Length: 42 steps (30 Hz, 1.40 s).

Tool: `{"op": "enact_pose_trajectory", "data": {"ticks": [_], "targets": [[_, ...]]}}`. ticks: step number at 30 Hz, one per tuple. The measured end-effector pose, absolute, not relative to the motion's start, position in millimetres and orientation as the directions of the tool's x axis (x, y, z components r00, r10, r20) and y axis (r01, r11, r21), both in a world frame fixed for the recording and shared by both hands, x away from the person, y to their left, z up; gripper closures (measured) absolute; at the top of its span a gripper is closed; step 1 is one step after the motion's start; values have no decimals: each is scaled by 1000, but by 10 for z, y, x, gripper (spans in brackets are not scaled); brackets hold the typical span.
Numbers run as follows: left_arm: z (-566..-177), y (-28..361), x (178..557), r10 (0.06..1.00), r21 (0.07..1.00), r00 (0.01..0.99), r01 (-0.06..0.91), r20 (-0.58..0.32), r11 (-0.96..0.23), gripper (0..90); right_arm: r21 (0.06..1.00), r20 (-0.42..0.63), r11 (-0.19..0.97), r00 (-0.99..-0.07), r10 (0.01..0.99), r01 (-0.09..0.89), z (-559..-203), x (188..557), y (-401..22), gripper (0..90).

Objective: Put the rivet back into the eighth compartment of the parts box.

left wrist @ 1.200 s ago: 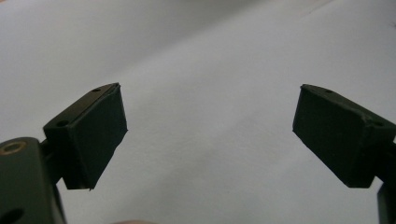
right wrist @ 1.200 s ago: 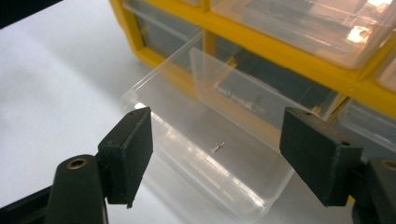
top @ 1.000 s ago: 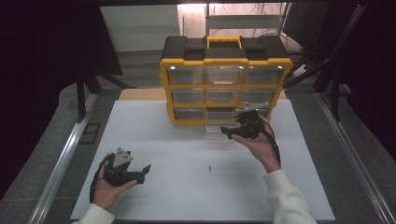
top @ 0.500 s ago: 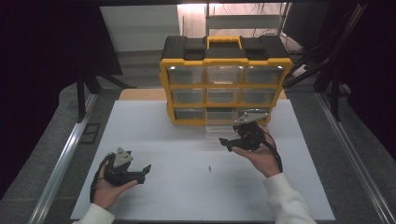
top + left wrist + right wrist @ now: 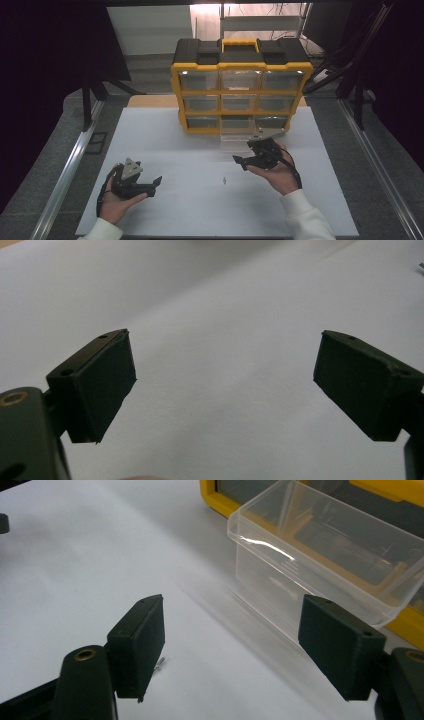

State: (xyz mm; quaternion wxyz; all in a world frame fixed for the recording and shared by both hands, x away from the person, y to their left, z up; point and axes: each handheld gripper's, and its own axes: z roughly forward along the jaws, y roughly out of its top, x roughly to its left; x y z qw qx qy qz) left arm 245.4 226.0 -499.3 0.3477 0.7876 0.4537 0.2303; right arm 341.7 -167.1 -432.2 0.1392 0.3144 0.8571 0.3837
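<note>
A yellow and black drawer organizer (image 5: 241, 95) stands at the back of the white table. Its bottom middle clear drawer (image 5: 235, 136) is pulled out; in the right gripper view this drawer (image 5: 320, 555) looks empty. My right gripper (image 5: 240, 162) is just in front of the drawer, pointing left, open with nothing between its jaws (image 5: 232, 645). A tiny metal piece (image 5: 226, 180) lies on the table near it, and it also shows beside the left jaw (image 5: 160, 664). My left gripper (image 5: 154, 184) rests at the front left, open and empty (image 5: 225, 385).
The white table top (image 5: 165, 145) spreads between the two hands. Metal rails (image 5: 75, 160) run along both sides of the table. Dark shelving and cables stand behind the organizer.
My right hand has drawn back from the organizer toward the near side of the table, slightly left. The left hand has stayed put.
</note>
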Motion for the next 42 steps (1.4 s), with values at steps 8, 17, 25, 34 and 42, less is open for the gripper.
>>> {"op": "enact_pose_trajectory", "data": {"ticks": [8,17,25,34,42], "targets": [[-4992,2264,2456,877,757,478,556,47,-344,102,720,12,545,-793,609,430,-4411,3369,-1556,280],[-4983,2262,2446,876,761,479,552,45,-341,102,676,8,597,-815,580,431,-4561,3361,-1413,283],[-4985,2268,2444,876,761,480,552,44,-341,102,655,8,615,-818,576,439,-4626,3369,-1369,284],[-4984,2263,2439,875,761,482,552,43,-341,102,634,6,635,-824,567,441,-4697,3365,-1305,288],[-4986,2260,2438,875,760,481,553,43,-342,102,625,7,642,-826,563,443,-4729,3360,-1274,289]]}}
